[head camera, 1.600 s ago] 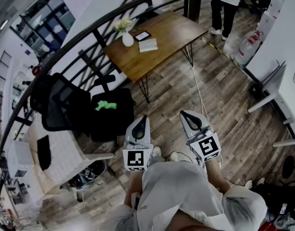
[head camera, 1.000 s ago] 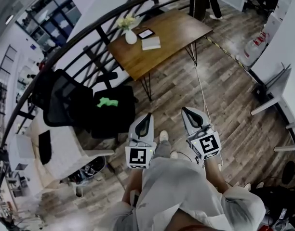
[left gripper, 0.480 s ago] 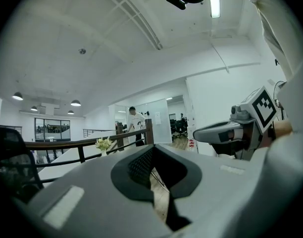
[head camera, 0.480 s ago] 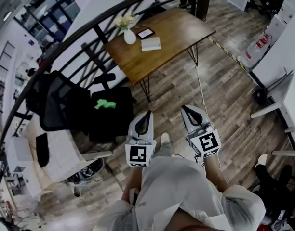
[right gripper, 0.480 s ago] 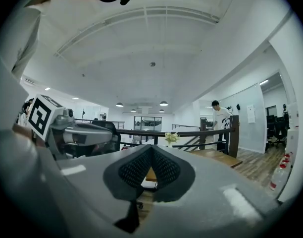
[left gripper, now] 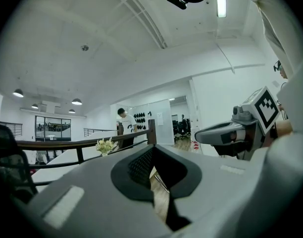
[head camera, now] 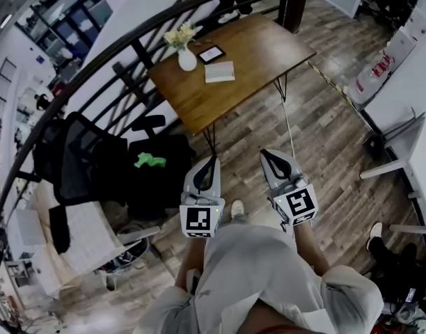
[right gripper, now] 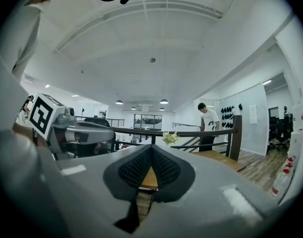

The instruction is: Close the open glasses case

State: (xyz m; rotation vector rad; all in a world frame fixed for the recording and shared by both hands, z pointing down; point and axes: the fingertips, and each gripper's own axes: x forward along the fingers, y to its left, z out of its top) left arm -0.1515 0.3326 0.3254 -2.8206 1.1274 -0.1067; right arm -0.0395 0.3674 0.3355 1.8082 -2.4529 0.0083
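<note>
Both tools sit side by side in front of me: left gripper [head camera: 211,161] and right gripper [head camera: 269,156], each with its jaws pressed together on nothing, tips aimed toward 12 o'clock. Well apart from them, at 12 o'clock, stands a wooden table [head camera: 258,44]. On it I see a vase [head camera: 187,60] with flowers at its 9 o'clock edge, then a dark flat thing [head camera: 211,53] and a pale one [head camera: 220,72] just beside it. I cannot tell which of those two is the case. A black chair [head camera: 81,160] stands at 9 o'clock.

Wood-plank floor [head camera: 324,138], wooden table [head camera: 262,54] beside a dark railing [right gripper: 182,131], black office chair [head camera: 81,158].
</note>
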